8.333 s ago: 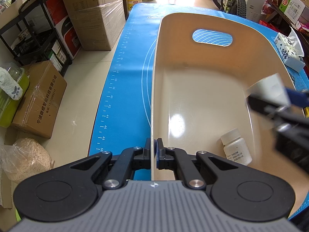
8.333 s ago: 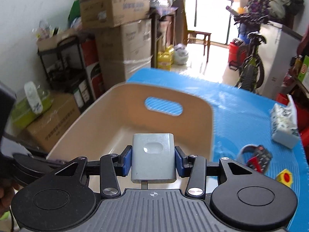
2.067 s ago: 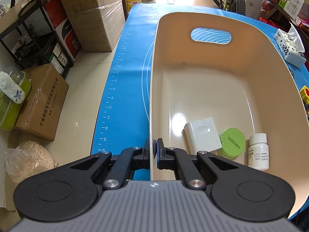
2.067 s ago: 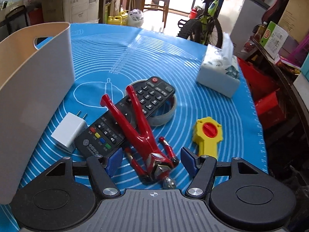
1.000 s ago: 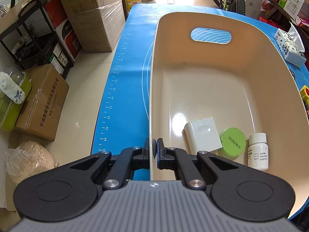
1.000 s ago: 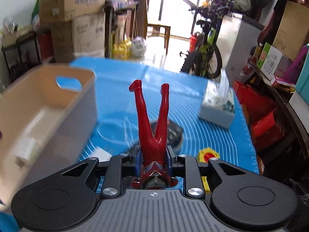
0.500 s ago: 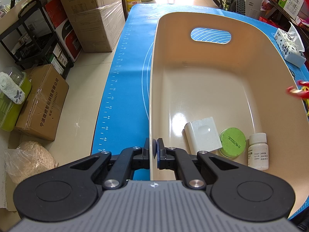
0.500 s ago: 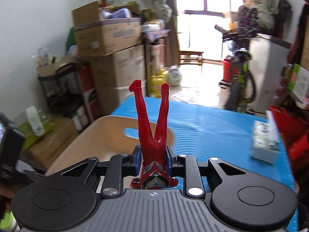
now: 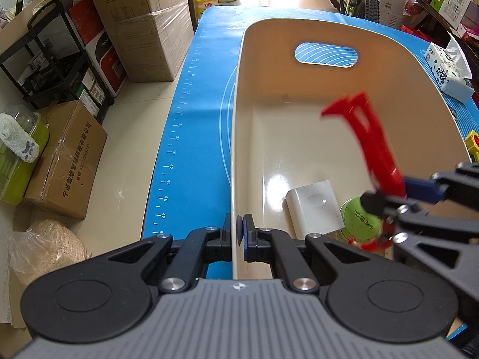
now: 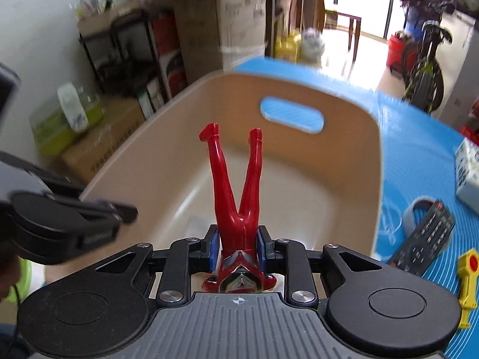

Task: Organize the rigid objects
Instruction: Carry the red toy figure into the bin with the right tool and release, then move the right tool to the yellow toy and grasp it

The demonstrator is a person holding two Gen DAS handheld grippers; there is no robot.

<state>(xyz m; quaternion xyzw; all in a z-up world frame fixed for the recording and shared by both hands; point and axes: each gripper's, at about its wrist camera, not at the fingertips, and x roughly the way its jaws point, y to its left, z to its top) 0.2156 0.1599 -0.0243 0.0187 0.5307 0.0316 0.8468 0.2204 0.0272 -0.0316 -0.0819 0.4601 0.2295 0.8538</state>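
A beige plastic bin (image 9: 236,137) stands on the blue mat (image 9: 203,95). My left gripper (image 9: 238,233) is shut on the bin's near left rim. My right gripper (image 10: 237,246) is shut on a red toy figure (image 10: 236,191), head toward the camera and legs pointing out, held over the bin (image 10: 353,161). In the left wrist view the right gripper (image 9: 398,193) holds the figure (image 9: 371,137) above the bin's right side. A white charger block (image 9: 314,206) and a green round tin (image 9: 359,215) lie on the bin floor.
On the mat right of the bin lie a black remote (image 10: 425,236) on a tape roll (image 10: 414,209), a yellow toy (image 10: 468,281) and a tissue pack (image 10: 468,173). Cardboard boxes (image 9: 143,24) and a black shelf (image 9: 51,59) stand left of the table.
My right gripper picked the red figure off the mat and carried it left over the bin. The white bottle in the bin is now hidden behind the right gripper. The left gripper has not moved.
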